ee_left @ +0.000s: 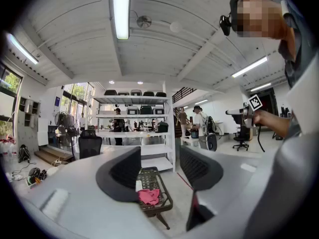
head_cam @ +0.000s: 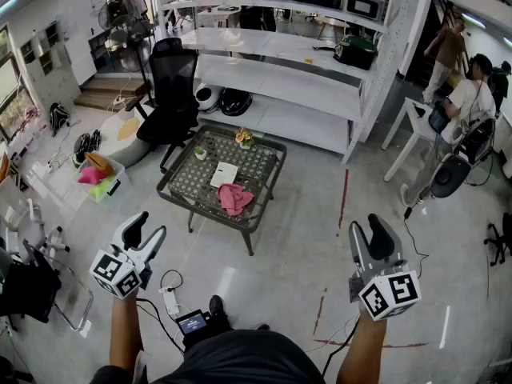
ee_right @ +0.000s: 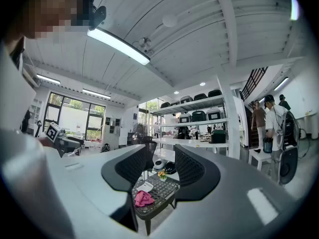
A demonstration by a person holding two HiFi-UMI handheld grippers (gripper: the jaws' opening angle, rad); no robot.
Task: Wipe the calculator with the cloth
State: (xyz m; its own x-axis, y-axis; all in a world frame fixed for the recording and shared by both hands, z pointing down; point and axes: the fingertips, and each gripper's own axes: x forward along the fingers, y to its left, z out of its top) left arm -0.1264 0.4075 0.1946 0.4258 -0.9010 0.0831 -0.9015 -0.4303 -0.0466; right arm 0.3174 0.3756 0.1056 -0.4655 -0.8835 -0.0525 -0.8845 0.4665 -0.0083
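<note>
Calculator: flat white slab lying on the mesh top of the low table, near its middle. Cloth: pink, crumpled, just beside the calculator on the side nearer me. I cannot tell whether their edges touch. Small flower pot stands at the far edge, apart from both.

The cloth lies closest to my approach, so I judge it the first thing to pick up.

My left gripper: jaws spread, nothing between them; the table only shows through the gap, well away. My right gripper: jaws likewise spread and empty. I hold both level, pointed towards the table and well short of it.

Judgement: wiping not yet begun. The next move is to close in and take the cloth, leaving one gripper free to steady the calculator.
</note>
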